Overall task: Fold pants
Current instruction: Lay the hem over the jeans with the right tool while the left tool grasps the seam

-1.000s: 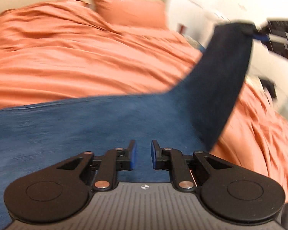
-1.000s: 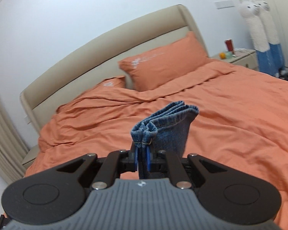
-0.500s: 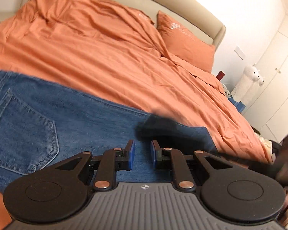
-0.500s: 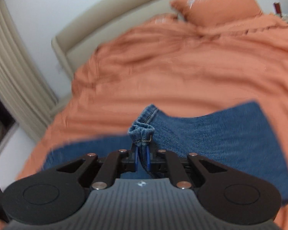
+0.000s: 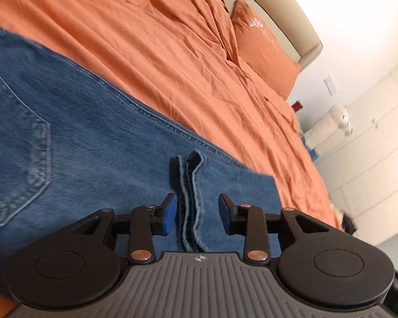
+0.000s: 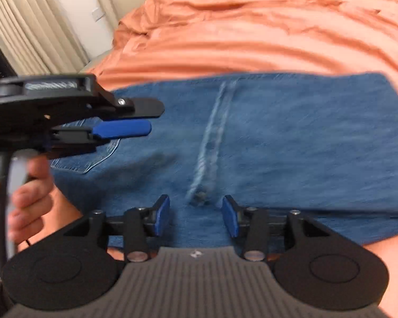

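Blue jeans (image 5: 92,137) lie folded on the orange bed, back pocket (image 5: 21,164) up. The leg hems (image 5: 191,185) rest on top, between the fingers of my left gripper (image 5: 197,214), which is open and not pinching them. In the right wrist view the jeans (image 6: 278,137) spread across the bed with a seam running toward my right gripper (image 6: 196,217), which is open and empty just above the denim. The left gripper also shows in the right wrist view (image 6: 135,119), held by a hand, over the jeans' pocket side.
The orange duvet (image 5: 172,39) covers the bed, with a pillow (image 5: 262,50) and beige headboard (image 5: 286,13) beyond. White wardrobes (image 5: 371,145) stand to the right. Curtains (image 6: 31,26) hang left of the bed.
The right gripper carried the hems over onto the jeans and let go, now open. The left gripper opened wider around the laid hems. Both cameras tilted down toward the denim.
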The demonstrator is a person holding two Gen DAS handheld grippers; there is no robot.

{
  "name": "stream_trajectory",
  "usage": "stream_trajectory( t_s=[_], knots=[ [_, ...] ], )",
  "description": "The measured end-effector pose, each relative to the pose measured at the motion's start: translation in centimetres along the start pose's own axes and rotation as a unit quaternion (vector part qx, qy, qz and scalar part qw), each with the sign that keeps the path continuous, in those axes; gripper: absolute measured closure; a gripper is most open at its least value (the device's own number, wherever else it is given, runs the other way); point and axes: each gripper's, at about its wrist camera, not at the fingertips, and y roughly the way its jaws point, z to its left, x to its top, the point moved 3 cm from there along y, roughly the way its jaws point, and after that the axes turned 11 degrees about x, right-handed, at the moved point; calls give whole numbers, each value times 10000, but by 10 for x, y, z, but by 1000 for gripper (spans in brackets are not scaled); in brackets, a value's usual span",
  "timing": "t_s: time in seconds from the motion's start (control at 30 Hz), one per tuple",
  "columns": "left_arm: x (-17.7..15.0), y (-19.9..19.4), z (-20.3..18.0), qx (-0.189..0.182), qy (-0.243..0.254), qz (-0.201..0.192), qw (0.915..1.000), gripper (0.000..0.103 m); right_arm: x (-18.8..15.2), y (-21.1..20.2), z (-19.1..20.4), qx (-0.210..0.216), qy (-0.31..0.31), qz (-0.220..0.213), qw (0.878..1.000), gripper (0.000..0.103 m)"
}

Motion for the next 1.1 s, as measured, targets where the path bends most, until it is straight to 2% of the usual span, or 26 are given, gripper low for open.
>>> stream_trajectory(
  t_s=[0.1, 0.2, 0.33, 0.4, 0.43, 0.47, 0.53, 0.57, 0.63, 0.67, 0.7, 0.77, 0.87, 0.93, 1.03, 1.1],
  knots=[
    [8, 22, 1, -101, -263, 14, 9996, 63, 9, -28, -16, -581, -278, -419, 9970, 57],
    [14, 47, -5, 25, -151, 70, 9999, 59, 19, -50, -49, -1166, -221, -730, 9902, 57],
    [13, 76, -5, 76, -141, 227, 9996, 51, 24, -74, -99, -1543, 192, -1048, 9823, 57],
    [10, 89, -5, 124, -135, 335, 9993, 53, 26, -80, -118, -1530, 451, -1117, 9809, 57],
    [9, 92, -7, 113, -82, 305, 9994, 59, 26, -81, -126, -1468, 570, -1123, 9811, 57],
    [9, 93, -11, 124, 20, 234, 9996, 75, 26, -81, -132, -1415, 663, -1125, 9813, 57],
    [10, 89, -22, 213, 369, -73, 9991, 94, 28, -82, -142, -1422, 733, -1094, 9810, 58],
    [11, 83, -30, 213, 582, -262, 9977, 96, 31, -81, -147, -1465, 710, -1071, 9808, 58],
    [14, 64, -49, 53, 883, -614, 9942, 96, 33, -82, -152, -1596, 616, -1074, 9794, 74],
    [16, 54, -59, -39, 1033, -794, 9915, 96, 33, -85, -156, -1644, 583, -1071, 9788, 88],
    [18, 44, -67, -68, 1204, -965, 9880, 96, 34, -87, -160, -1694, 599, -1078, 9778, 94],
    [23, 37, -74, 155, 1449, -1109, 9831, 96, 34, -93, -165, -1722, 687, -1168, 9757, 97],
    [23, 53, -51, 564, 1334, -858, 9857, 96, 32, -95, -165, -1714, 604, -1121, 9770, 100],
    [18, 66, -35, 649, 1168, -678, 9887, 96, 30, -86, -166, -1792, 504, -989, 9775, 103],
    [8, 78, -32, 932, 1459, -613, 9830, 96, 23, -67, -174, -1930, 471, -704, 9775, 103],
    [3, 84, -27, 1063, 1466, -511, 9821, 95, 20, -56, -178, -1986, 454, -558, 9774, 103]
  ],
)
